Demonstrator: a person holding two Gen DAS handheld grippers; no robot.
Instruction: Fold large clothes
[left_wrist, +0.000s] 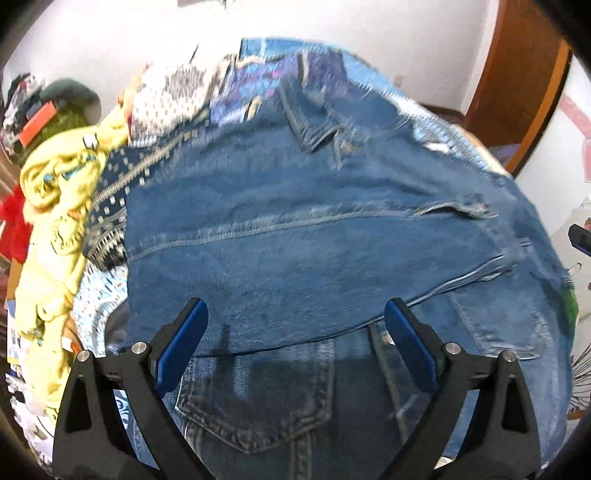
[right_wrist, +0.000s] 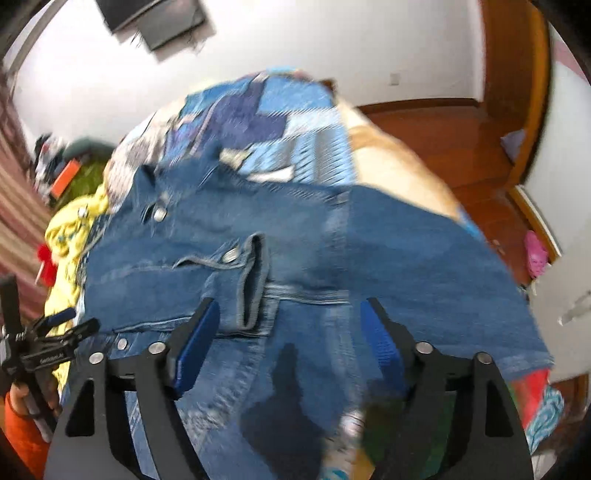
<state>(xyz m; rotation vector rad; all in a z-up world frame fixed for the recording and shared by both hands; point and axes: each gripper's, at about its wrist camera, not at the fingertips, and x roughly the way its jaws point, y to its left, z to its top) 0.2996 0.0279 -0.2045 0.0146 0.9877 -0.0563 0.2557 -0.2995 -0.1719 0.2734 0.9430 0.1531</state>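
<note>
Left wrist view is filled mostly by a denim jacket (left_wrist: 314, 229) spread over a bed whose patchwork bedspread (left_wrist: 251, 81) shows only past the jacket's far edge. One flap of the jacket lies folded over the part nearest the camera, where a stitched pocket (left_wrist: 255, 402) is half in shadow. Motion blur softens the seams and the collar (left_wrist: 310, 125) at the jacket's far side. Beside the jacket's left edge lies a yellow garment (left_wrist: 55, 206), crumpled, its print too smeared to read; a dark patterned cloth (left_wrist: 114, 188) sits between it and the jacket, partly tucked beneath the denim. Beyond the yellow garment a red thing (left_wrist: 13, 225) is cut off by the frame edge.

In the right wrist view the jacket (right_wrist: 295, 251) is again blurred; a sleeve cuff (right_wrist: 253, 280) with a metal snap lies across it, just ahead of the jaws. Off the jacket's right side a wooden floor (right_wrist: 443, 140) shows.

The left gripper (left_wrist: 295, 328) hovers over the jacket's near edge, jaws spread wide with nothing between the blue pads. The right gripper (right_wrist: 290, 332) also stands released, jaws apart above the denim, gripping nothing. At the jacket's left edge in this view the other gripper (right_wrist: 55, 332) appears small and partly cropped.
</note>
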